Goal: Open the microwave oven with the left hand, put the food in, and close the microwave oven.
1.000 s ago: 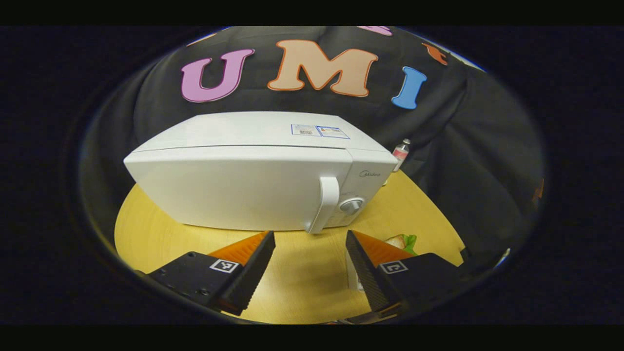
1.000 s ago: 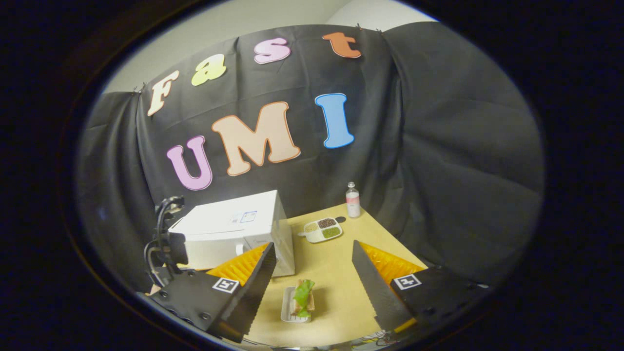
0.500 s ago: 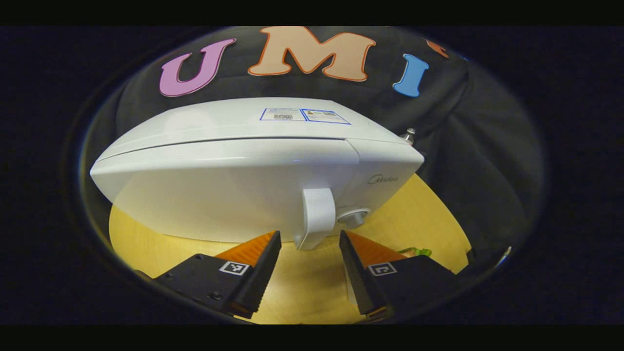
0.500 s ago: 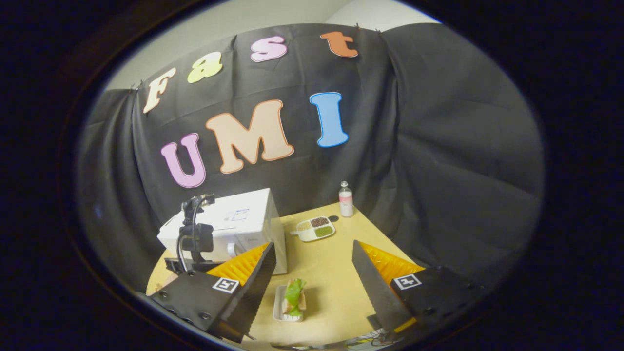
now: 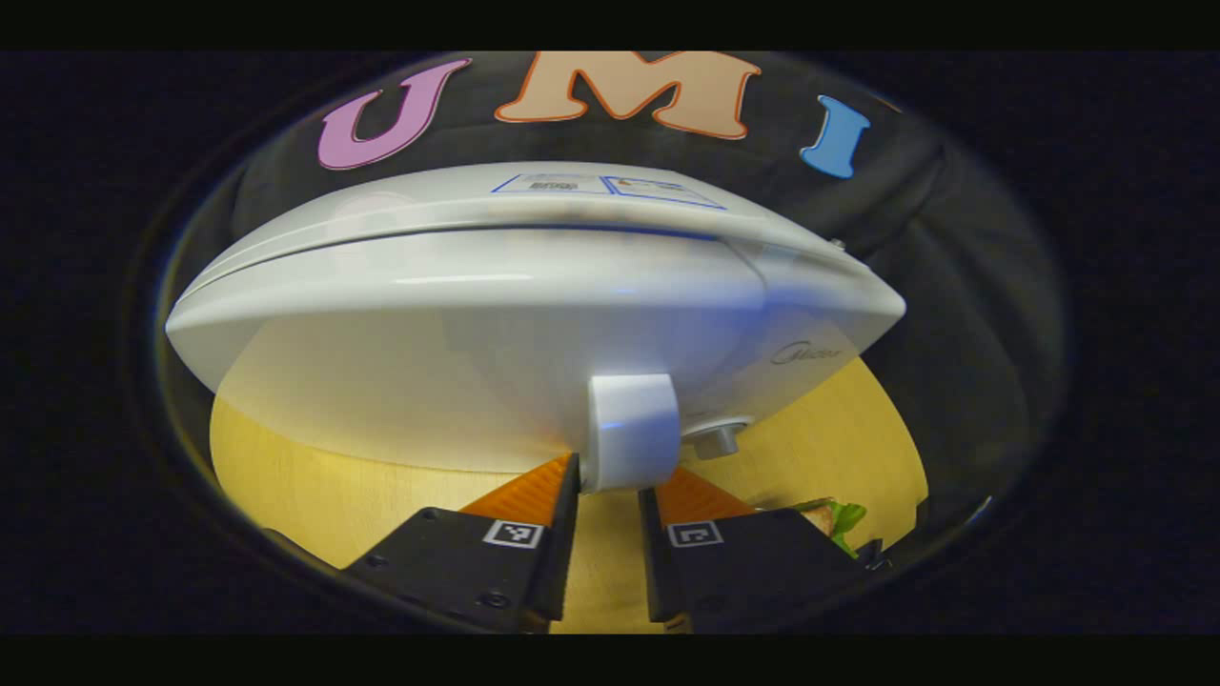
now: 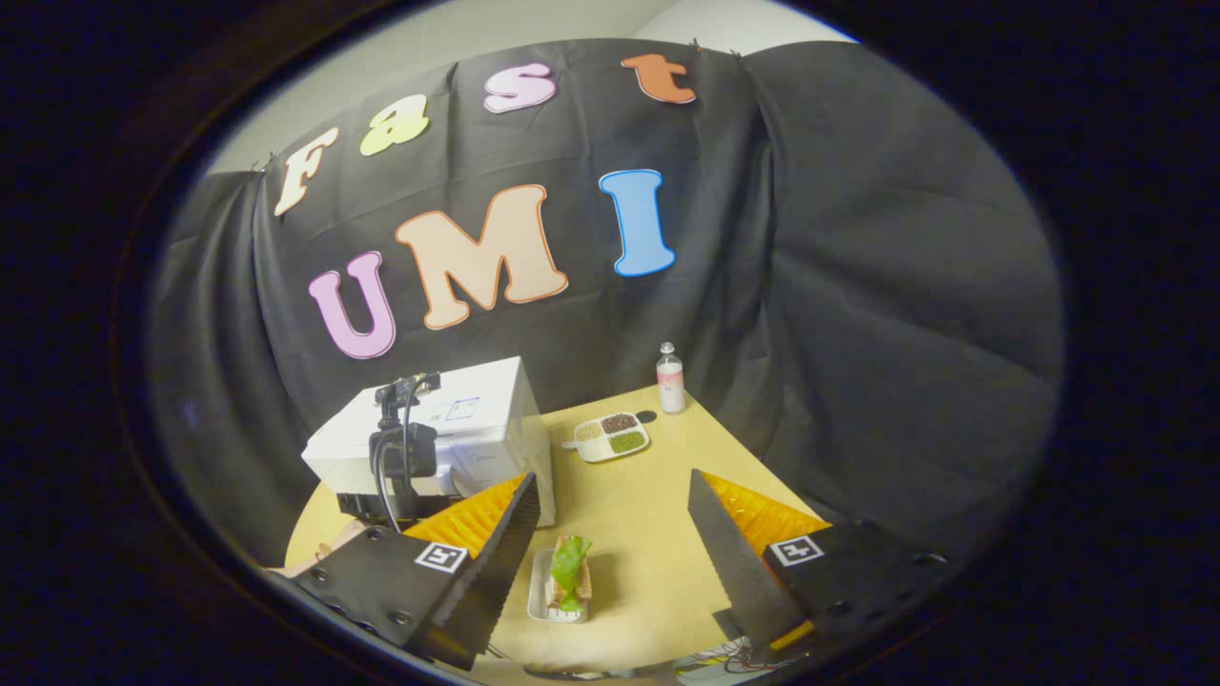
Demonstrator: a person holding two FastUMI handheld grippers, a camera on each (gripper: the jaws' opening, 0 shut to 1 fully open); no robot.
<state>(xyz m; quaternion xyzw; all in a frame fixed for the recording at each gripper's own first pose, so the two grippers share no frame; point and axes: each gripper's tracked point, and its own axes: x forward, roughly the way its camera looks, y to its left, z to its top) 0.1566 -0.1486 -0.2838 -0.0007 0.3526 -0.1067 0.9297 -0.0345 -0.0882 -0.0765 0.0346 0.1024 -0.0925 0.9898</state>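
The microwave oven (image 5: 496, 324) is seen much closer in the left gripper view than 1 s ago, w/ its door shut. It sits at the far left of the surface (image 6: 648, 505), long axis running left-right, door facing the near side. The door handle (image 5: 629, 431) is upright, at the door's right edge, beside the knob (image 5: 715, 440). The left hand-held gripper (image 5: 607, 495) has been narrowed from wide-spread to a slim gap; the handle's lower end now sits betw. its tips, contact can't be confirmed. Grasp approx. ready, so the door pull is judged next. The right hand-held gripper (image 6: 615, 534) is held spread above the food (image 6: 569, 583) on its small tray, near-centre; food's long axis runs near-far.
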